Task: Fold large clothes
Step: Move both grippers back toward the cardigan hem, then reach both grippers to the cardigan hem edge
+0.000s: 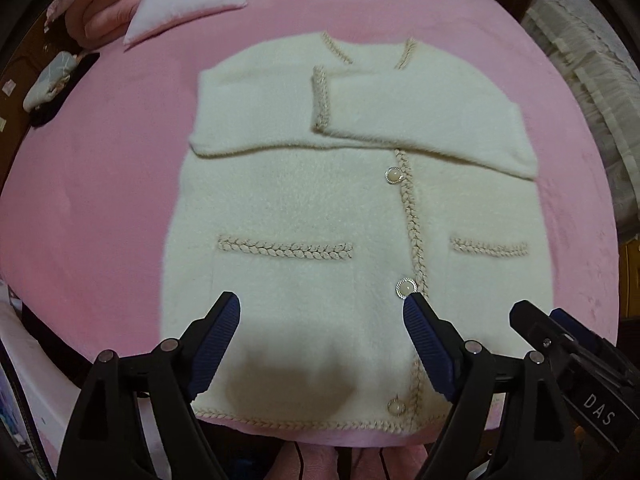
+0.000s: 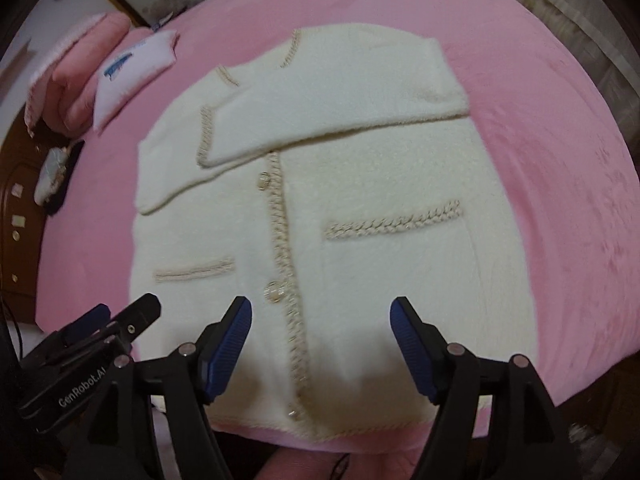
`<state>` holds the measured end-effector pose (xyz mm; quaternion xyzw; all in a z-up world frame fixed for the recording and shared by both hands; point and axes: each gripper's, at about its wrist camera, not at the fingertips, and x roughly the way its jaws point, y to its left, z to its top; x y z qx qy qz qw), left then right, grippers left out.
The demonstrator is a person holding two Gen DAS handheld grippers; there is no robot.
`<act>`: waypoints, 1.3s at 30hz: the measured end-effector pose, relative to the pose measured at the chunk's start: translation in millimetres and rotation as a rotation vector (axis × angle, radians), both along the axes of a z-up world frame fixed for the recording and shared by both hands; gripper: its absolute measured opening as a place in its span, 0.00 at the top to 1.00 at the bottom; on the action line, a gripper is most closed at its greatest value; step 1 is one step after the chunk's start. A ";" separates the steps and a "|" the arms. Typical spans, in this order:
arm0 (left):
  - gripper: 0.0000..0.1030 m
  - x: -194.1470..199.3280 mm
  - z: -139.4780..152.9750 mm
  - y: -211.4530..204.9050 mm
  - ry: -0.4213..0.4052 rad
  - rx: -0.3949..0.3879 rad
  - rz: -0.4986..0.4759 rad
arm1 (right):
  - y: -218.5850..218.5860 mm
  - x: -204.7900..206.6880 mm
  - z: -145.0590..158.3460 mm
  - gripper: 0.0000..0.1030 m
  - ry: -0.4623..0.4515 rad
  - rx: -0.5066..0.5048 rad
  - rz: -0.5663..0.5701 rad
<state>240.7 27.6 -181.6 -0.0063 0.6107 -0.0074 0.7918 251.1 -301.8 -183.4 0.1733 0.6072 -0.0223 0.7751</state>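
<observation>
- Lying flat on the pink bed cover point(image 1: 100, 200), buttoned front up: cream fleece cardigan point(image 1: 320, 216), hem at the near edge of the bed, neckline toward the far edge.
- Sleeves point(image 1: 420, 120): both folded across the chest; braided cuff point(image 1: 320, 100) on top.
- Long axis: runs from the near edge away from both grippers, along the braided placket point(image 1: 412, 216).
- Left gripper point(image 1: 320, 308): jaws wide apart, nothing between them; hangs above the hem beside the lower pocket point(image 1: 284, 252), pointing steeply down.
- Right gripper point(image 2: 320, 312): jaws likewise spread and empty; above the hem just right of the placket.
- Judgement: hem lies directly below both grippers, about equally near; a hem-to-neckline fold looks next.
- Far-left corner: white pillow point(image 1: 188, 4), pink folded bedding point(image 1: 104, 4).
</observation>
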 end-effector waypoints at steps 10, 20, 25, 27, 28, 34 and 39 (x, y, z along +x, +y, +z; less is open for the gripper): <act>0.17 -48.5 38.5 9.6 -0.026 -0.057 0.020 | 12.4 -47.5 30.3 0.29 -0.055 0.114 -0.128; 0.17 -117.2 -43.2 46.9 -0.002 -0.099 0.230 | -27.7 -125.3 -42.8 0.28 -0.080 0.220 -0.317; 0.17 -170.8 -82.7 68.2 -0.039 -0.116 0.358 | -60.1 -178.6 -79.3 0.28 -0.166 0.264 -0.475; 0.17 -193.7 -98.8 77.3 -0.051 -0.164 0.428 | -73.6 -196.4 -93.3 0.28 -0.196 0.298 -0.533; 0.17 -198.8 -104.9 79.0 -0.056 -0.182 0.448 | -80.5 -204.2 -100.1 0.28 -0.206 0.309 -0.562; 0.17 -235.6 -128.9 89.1 -0.142 -0.208 0.549 | -121.4 -222.7 -125.6 0.33 -0.304 0.325 -0.681; 0.17 -246.8 -139.9 102.8 -0.240 -0.221 0.655 | -144.7 -203.6 -149.1 0.56 -0.350 0.275 -0.683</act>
